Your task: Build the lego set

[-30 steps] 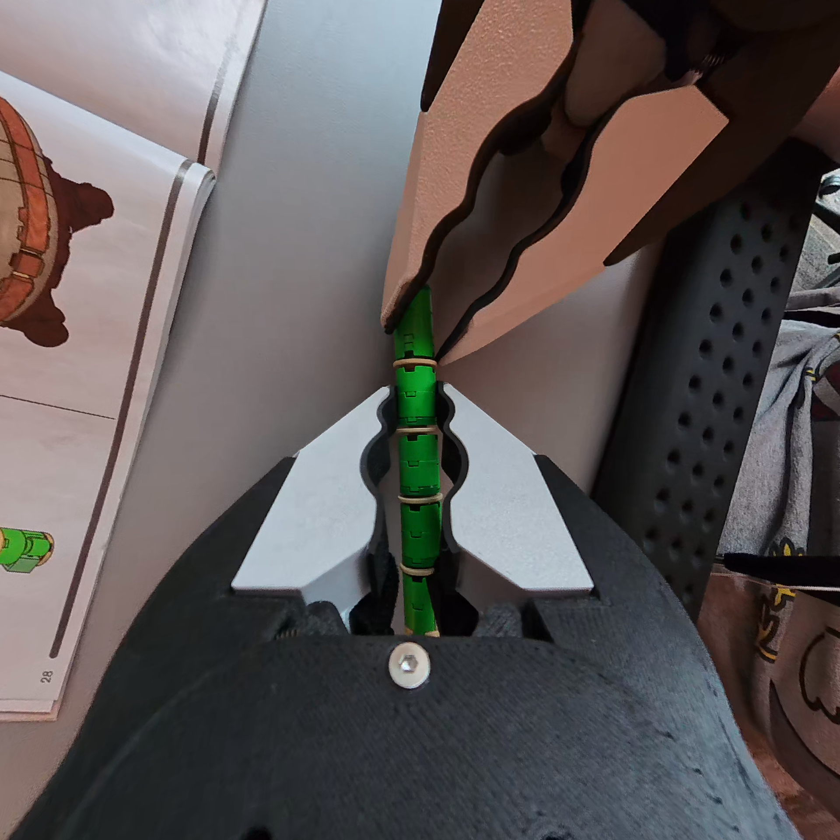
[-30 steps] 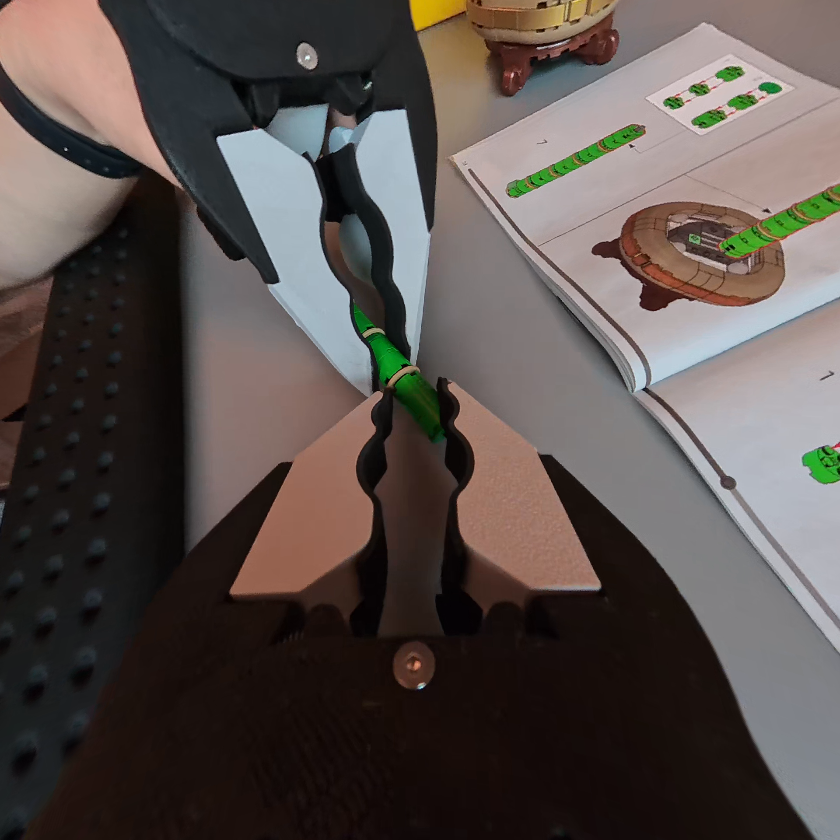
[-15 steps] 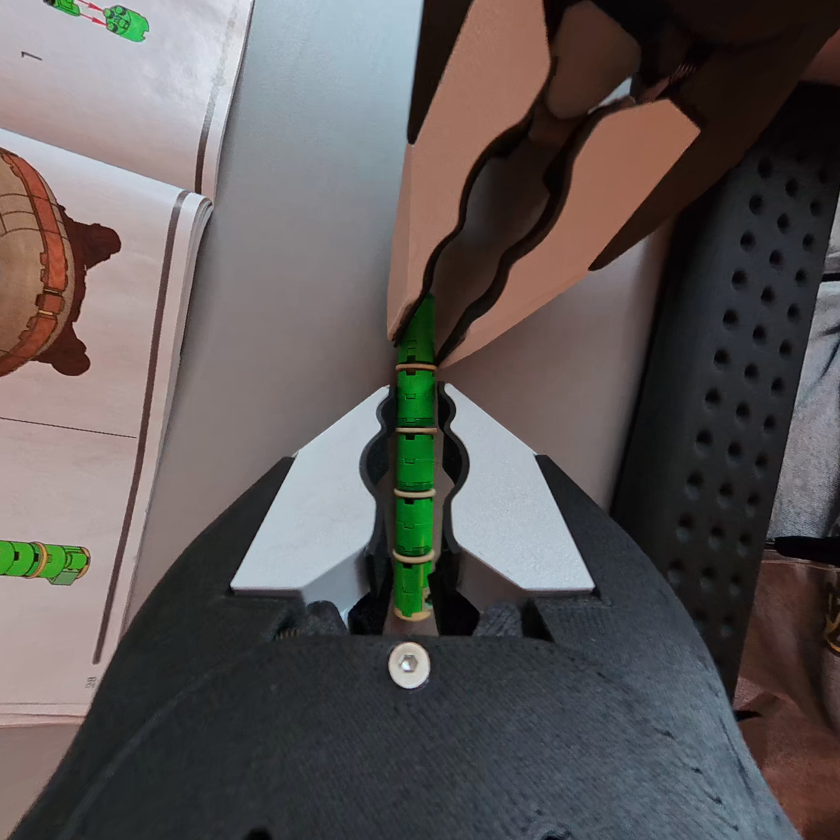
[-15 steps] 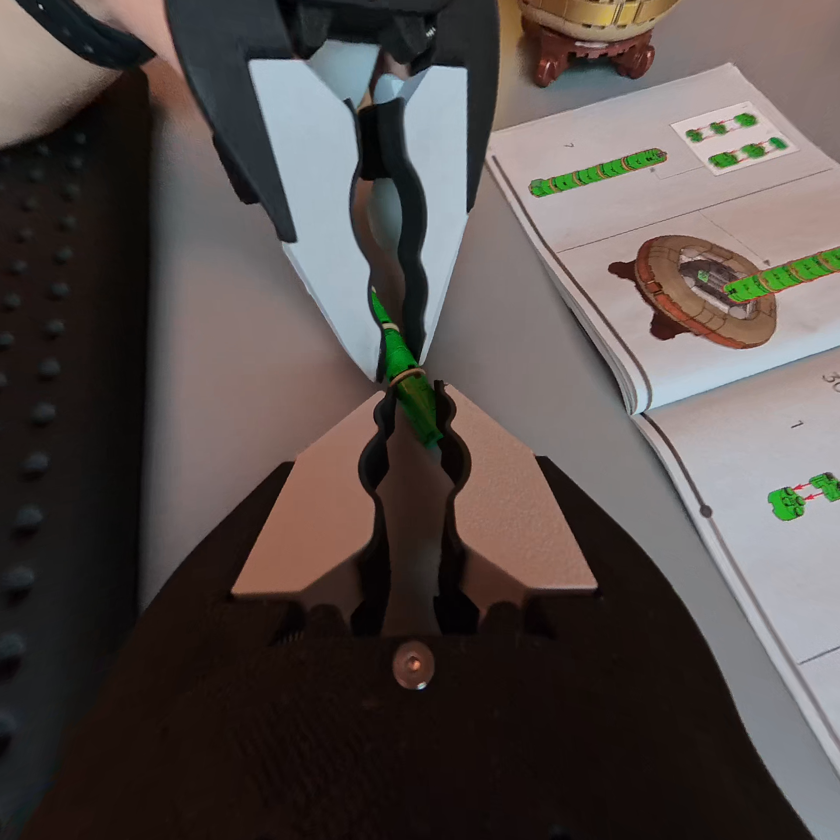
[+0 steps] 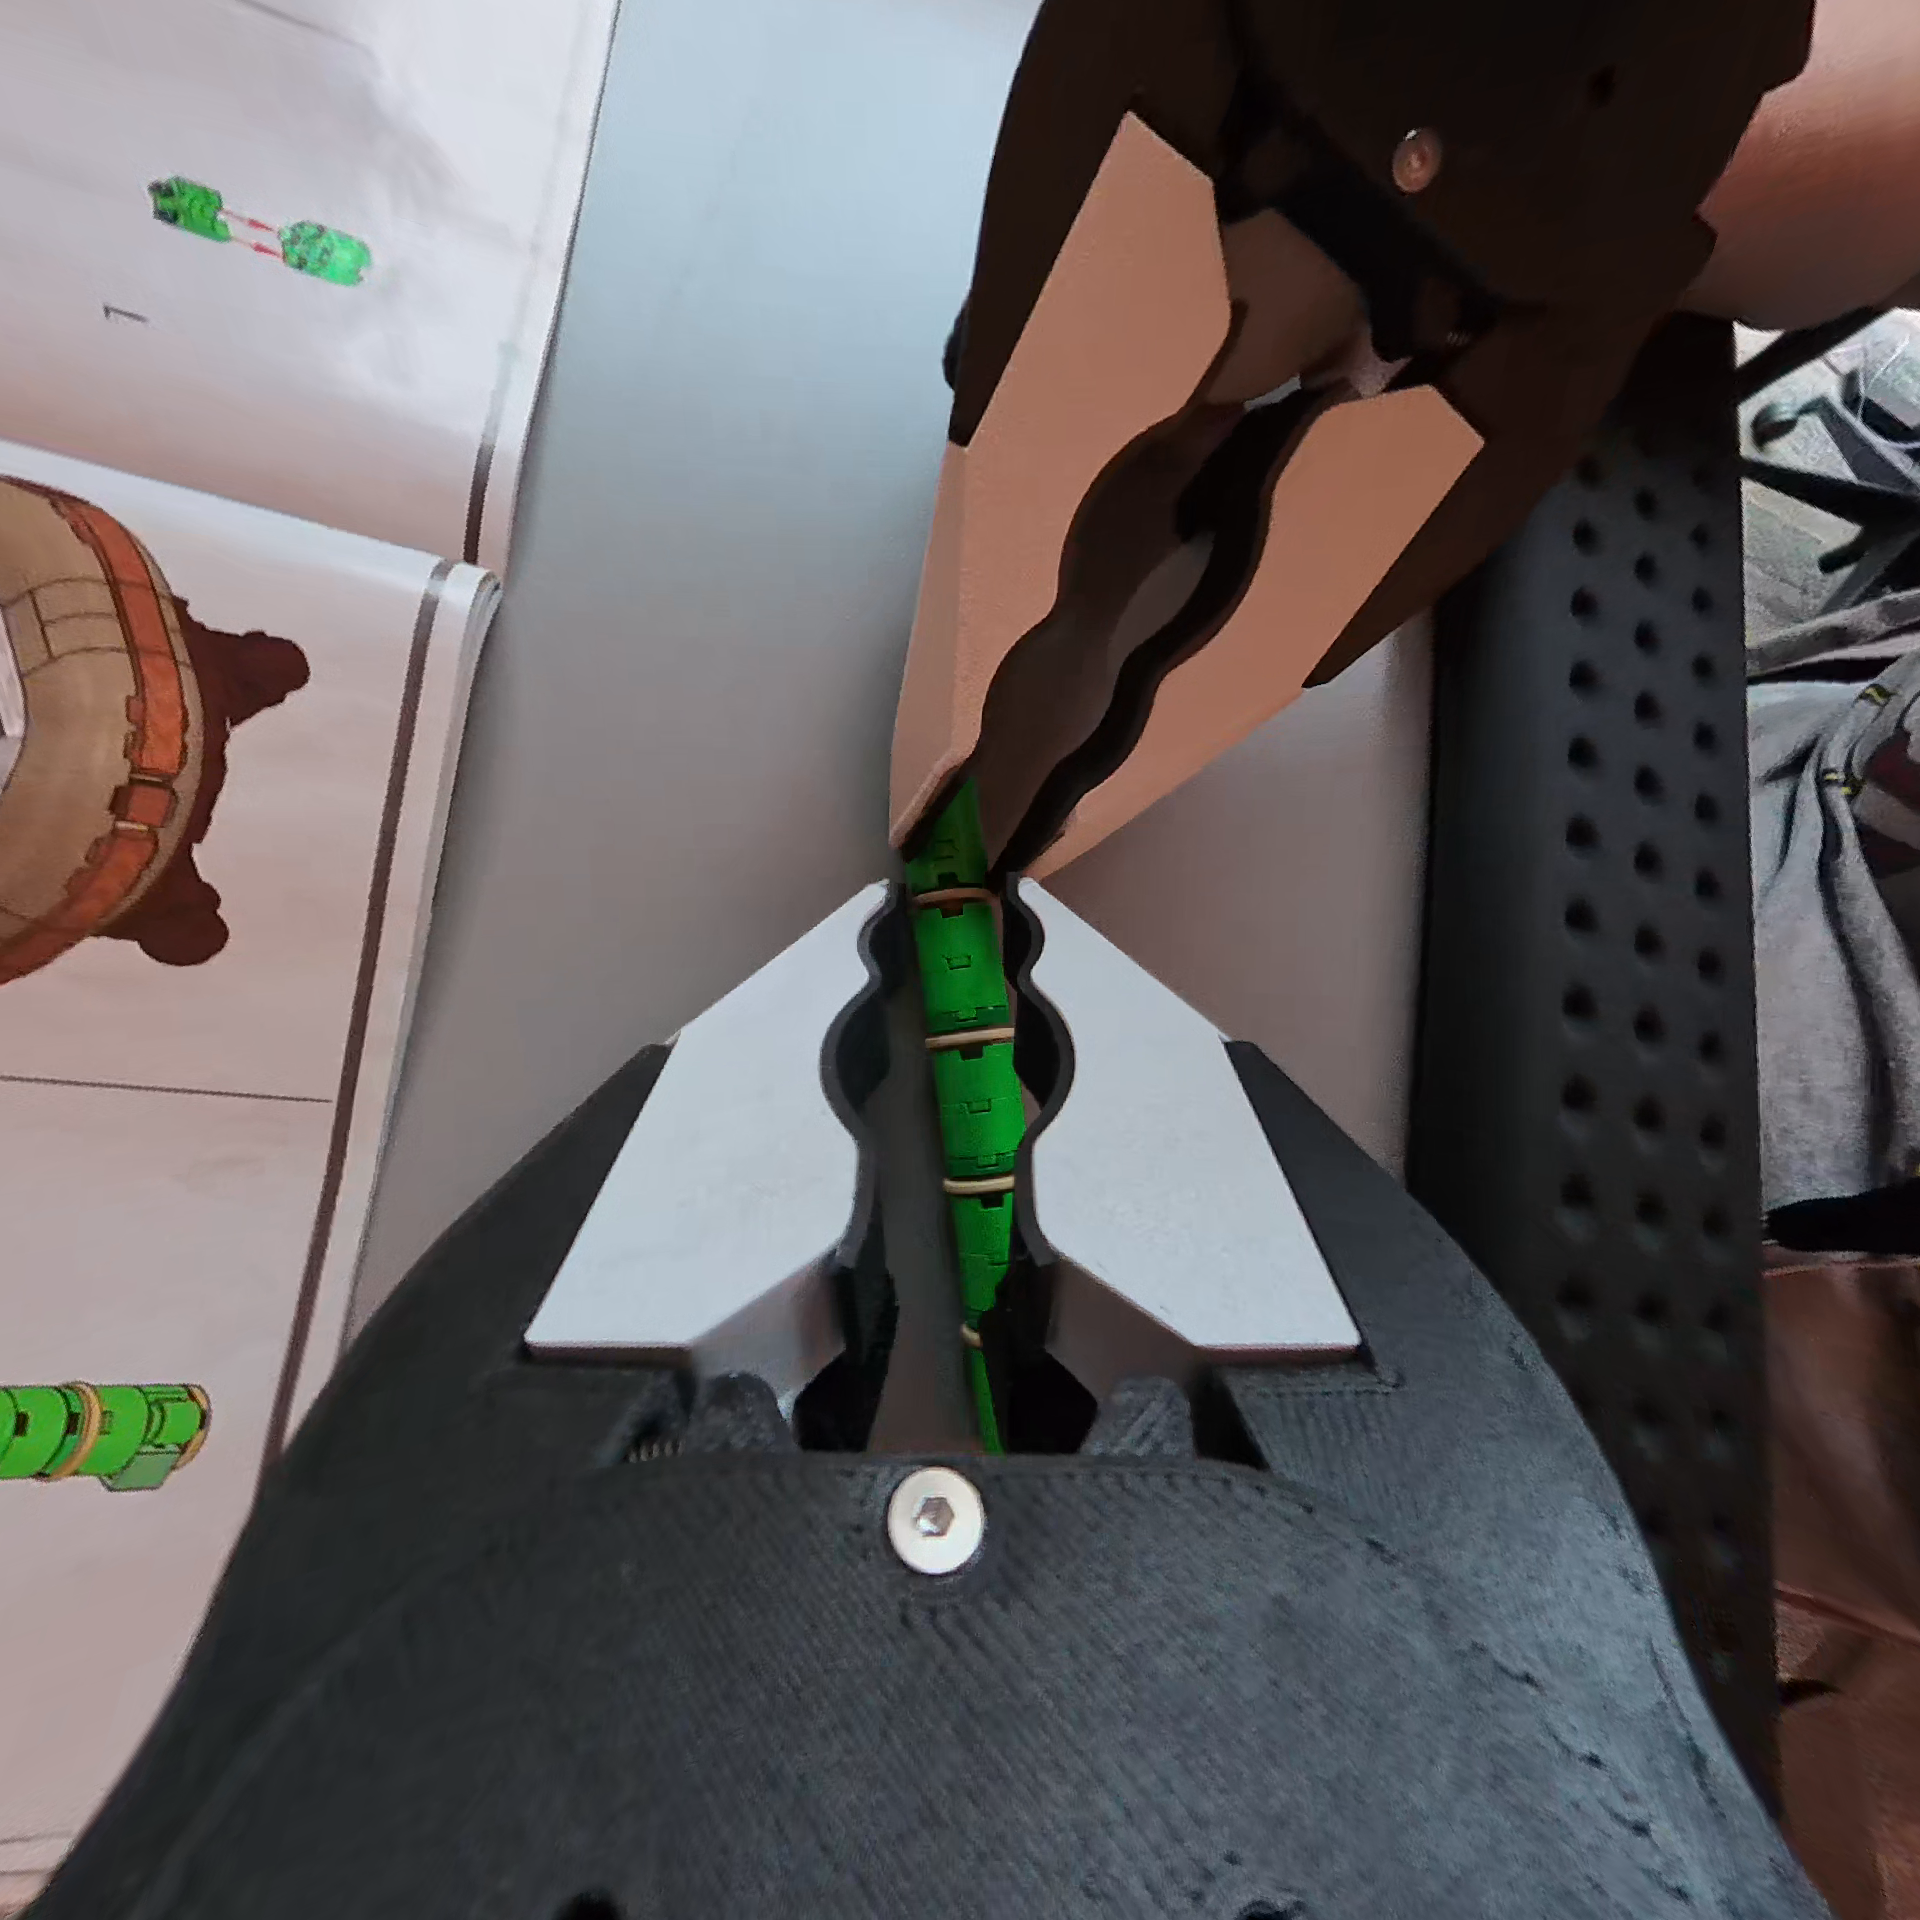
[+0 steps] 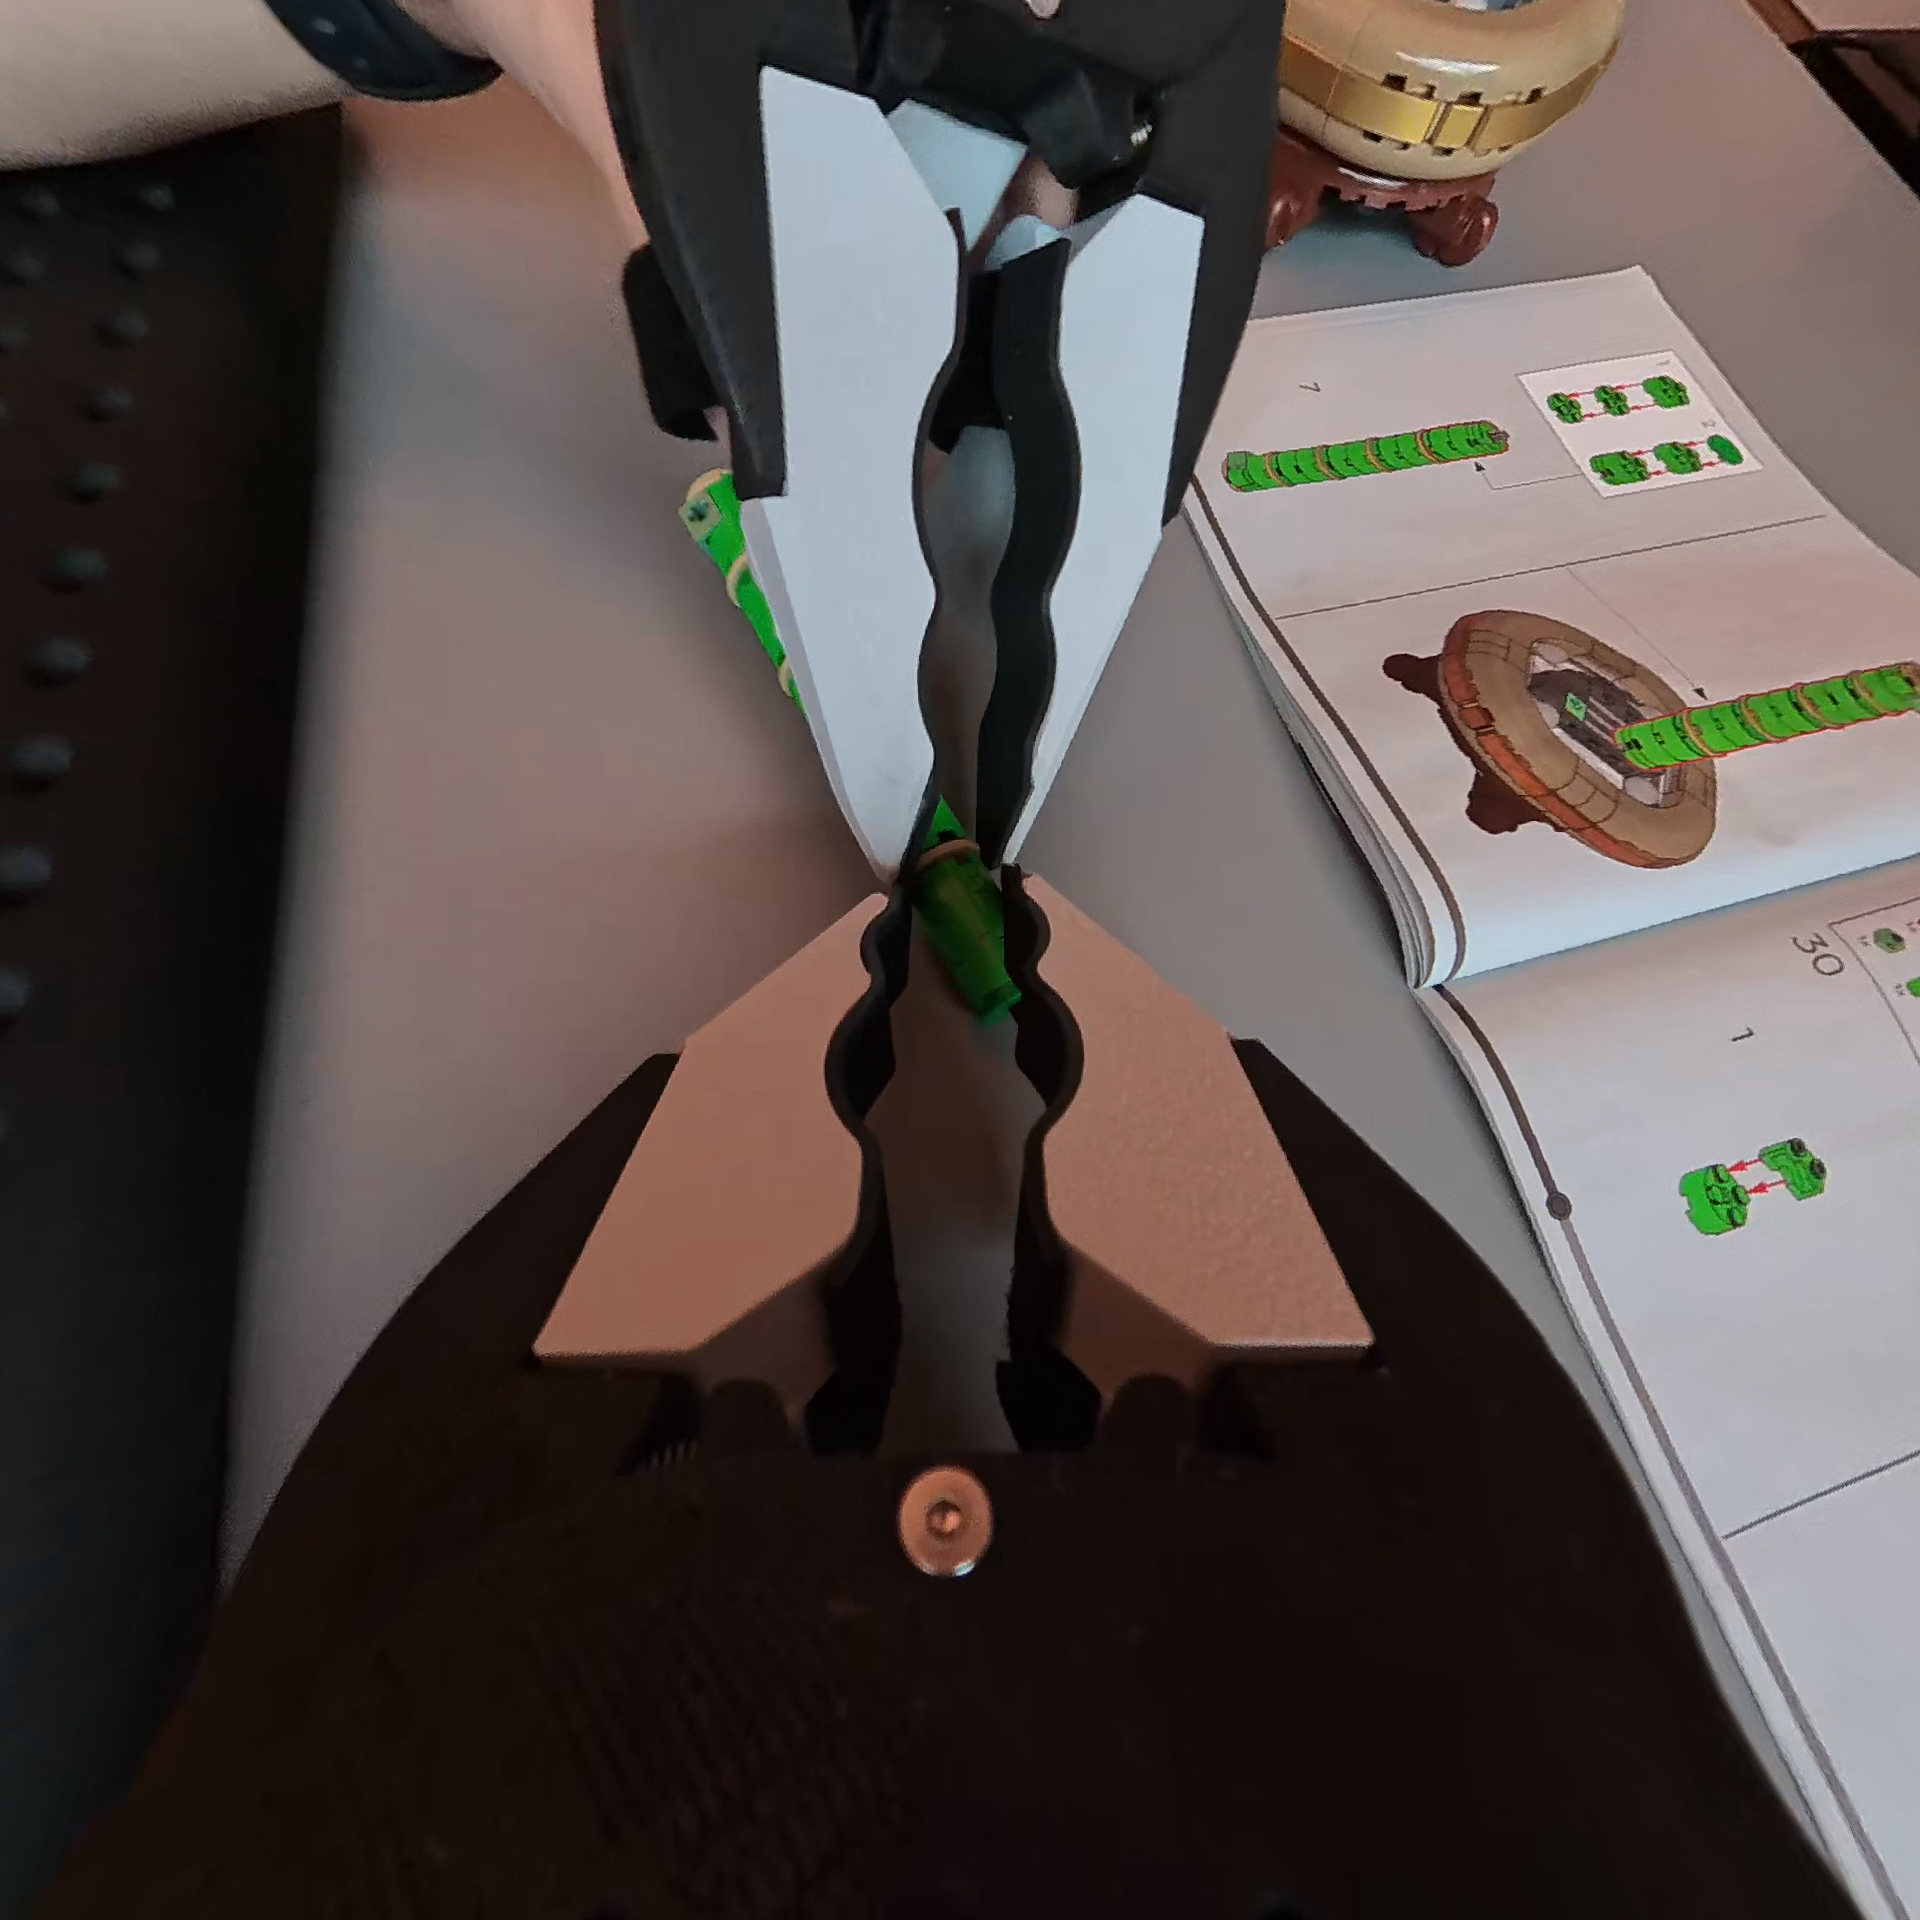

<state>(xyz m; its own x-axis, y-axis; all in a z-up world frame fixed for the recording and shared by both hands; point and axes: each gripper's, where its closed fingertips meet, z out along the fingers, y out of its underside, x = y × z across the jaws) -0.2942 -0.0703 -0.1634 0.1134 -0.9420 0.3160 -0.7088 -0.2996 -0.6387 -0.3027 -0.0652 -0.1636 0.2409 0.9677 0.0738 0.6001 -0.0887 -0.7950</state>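
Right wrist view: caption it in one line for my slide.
Both grippers, right and left, meet tip to tip on a green lego rod, beside the open instruction booklet.

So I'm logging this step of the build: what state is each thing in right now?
green stalk: assembled in segments with tan rings, held off the table by both grippers.
left gripper: shut on the stalk along its length.
right gripper: shut on the stalk's end.
instruction booklet: lying open on the table.
round tan pot: upright on its brown stand, behind the booklet.
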